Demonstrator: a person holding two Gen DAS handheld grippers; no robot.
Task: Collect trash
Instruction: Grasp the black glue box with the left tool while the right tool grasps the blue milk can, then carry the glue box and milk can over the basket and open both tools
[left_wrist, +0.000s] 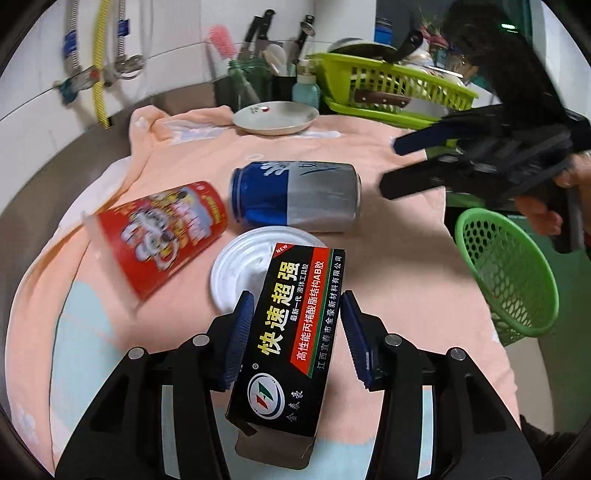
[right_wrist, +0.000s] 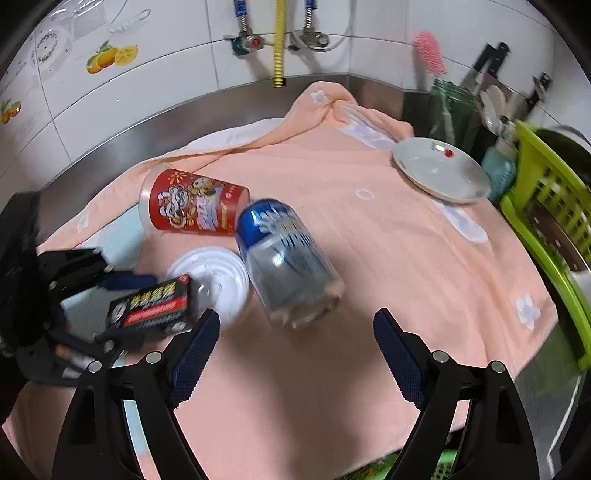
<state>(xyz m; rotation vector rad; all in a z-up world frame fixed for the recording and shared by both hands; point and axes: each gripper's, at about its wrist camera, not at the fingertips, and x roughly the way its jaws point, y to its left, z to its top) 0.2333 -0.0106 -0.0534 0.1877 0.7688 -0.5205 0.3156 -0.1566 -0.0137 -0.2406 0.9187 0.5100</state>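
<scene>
Left hand-held gripper (left_wrist: 295, 332): jaws parted, a black box (left_wrist: 288, 332) standing between the pads, its left edge touching the left pad, a gap at the right pad. Grip not confirmed. Just beyond the box, a white lid (left_wrist: 243, 269) lies on the peach towel (left_wrist: 388, 280). Right hand-held gripper (right_wrist: 295, 354): jaws wide apart, empty, the can (right_wrist: 288, 262) lying on its side just ahead. Farther back, red cup (right_wrist: 192, 206) on its side. Green basket (left_wrist: 509, 273) at tabletop edge, right of the box.
</scene>
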